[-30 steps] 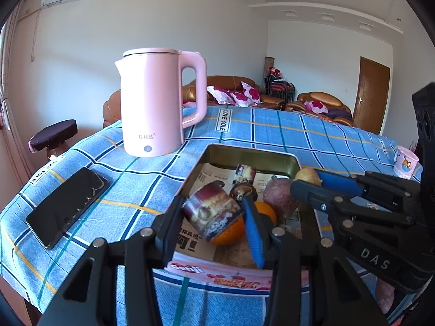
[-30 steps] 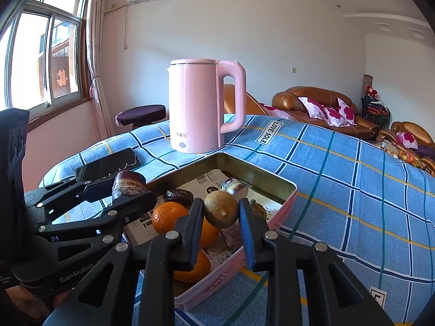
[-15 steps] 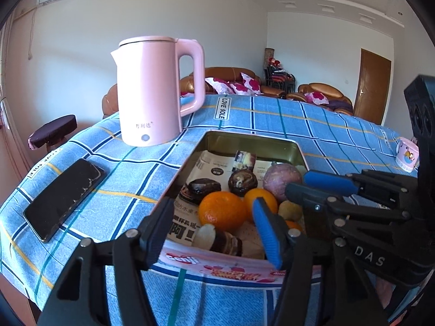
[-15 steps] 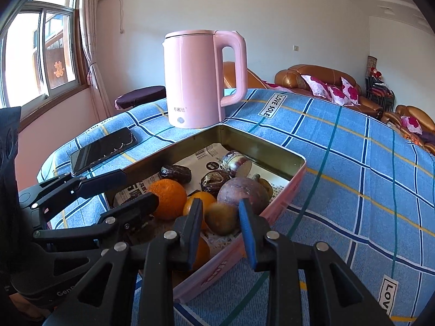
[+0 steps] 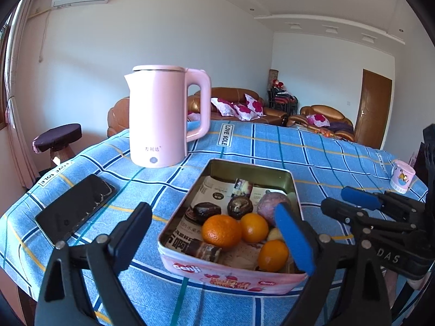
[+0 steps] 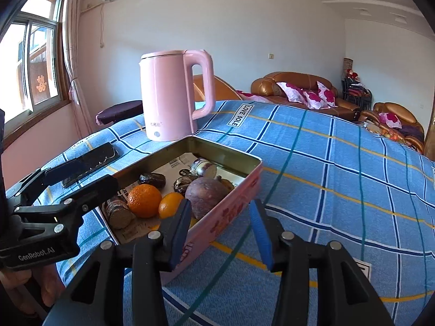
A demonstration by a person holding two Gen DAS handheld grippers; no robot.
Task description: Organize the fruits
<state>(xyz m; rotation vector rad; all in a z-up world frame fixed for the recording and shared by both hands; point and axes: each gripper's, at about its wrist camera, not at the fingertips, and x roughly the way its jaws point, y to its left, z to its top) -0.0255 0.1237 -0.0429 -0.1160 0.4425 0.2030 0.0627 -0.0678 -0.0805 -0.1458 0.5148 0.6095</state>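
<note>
Both black two-finger grippers — left [image 5: 214,233], right [image 6: 221,233] — gape empty beside the pink rectangular metal tin [image 5: 233,274] holding round, slippery oranges [image 5: 221,231], probably best pinched gently across their middles

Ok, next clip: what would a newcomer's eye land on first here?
Probably the tall pink kettle standing on the blue checked tablecloth, just behind the tin of oranges and other fruit. Next, the two open grippers, left and right, both empty, at the tin's near end.
</note>
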